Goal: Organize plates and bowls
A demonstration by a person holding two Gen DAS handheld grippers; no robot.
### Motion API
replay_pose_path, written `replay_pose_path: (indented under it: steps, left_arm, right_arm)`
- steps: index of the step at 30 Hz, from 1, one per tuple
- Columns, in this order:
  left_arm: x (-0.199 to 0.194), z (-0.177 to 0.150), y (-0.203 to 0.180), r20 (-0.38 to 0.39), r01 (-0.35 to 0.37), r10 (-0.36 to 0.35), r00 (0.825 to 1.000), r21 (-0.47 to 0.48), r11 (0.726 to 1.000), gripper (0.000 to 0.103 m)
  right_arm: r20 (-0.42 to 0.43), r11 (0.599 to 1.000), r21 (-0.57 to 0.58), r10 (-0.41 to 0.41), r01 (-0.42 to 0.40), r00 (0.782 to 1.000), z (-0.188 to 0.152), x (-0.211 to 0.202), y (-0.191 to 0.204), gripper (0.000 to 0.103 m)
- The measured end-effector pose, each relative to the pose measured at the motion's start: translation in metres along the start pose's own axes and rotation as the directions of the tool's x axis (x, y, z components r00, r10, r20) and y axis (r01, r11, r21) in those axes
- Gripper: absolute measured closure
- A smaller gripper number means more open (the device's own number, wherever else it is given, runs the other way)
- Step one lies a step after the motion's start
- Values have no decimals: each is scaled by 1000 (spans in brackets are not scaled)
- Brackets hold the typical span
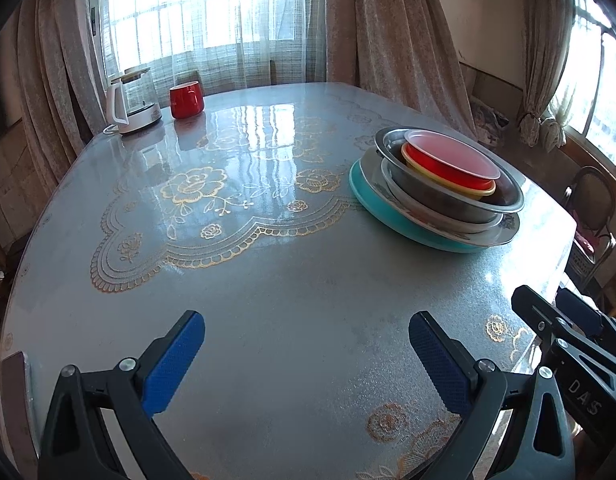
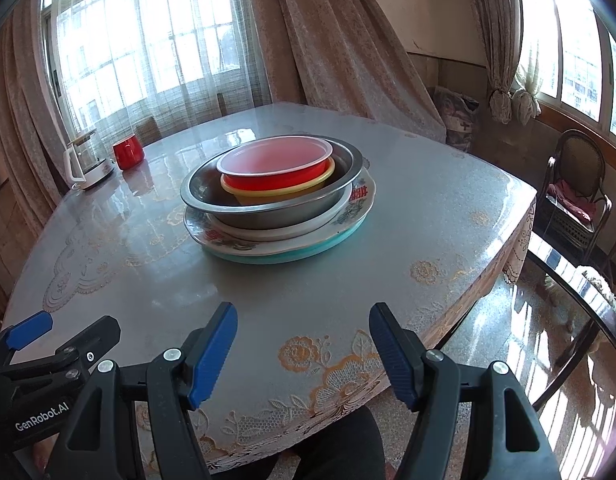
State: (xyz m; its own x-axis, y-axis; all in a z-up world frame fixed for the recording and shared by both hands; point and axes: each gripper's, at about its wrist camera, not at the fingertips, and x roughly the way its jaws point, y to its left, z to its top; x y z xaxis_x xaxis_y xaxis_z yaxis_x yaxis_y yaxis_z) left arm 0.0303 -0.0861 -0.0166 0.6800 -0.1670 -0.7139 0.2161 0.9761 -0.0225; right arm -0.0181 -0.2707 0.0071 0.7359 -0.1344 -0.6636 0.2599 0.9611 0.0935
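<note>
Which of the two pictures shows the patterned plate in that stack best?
The right wrist view. There the patterned plate faces the camera near the middle, its red and floral rim print readable under the steel bowl. In the left wrist view the plate sits off to the right, seen edge-on as a thin rim.

red bowl (image 2: 274, 168), teal plate (image 2: 308, 254), gold-flowered tablecloth (image 1: 268, 280)

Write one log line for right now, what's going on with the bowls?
left gripper: open, empty | right gripper: open, empty | bowls: nested on plates, untouched | table: kettle, red cup at far end
</note>
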Motion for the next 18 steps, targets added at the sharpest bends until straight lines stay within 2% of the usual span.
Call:
replay_pose_path:
  steps: [18]
  left_arm:
    - [5, 3, 0, -18, 16, -16, 1000, -14, 1000, 0]
  right_arm:
    - [-3, 1000, 14, -1, 1, 1000, 0, 1, -4, 33]
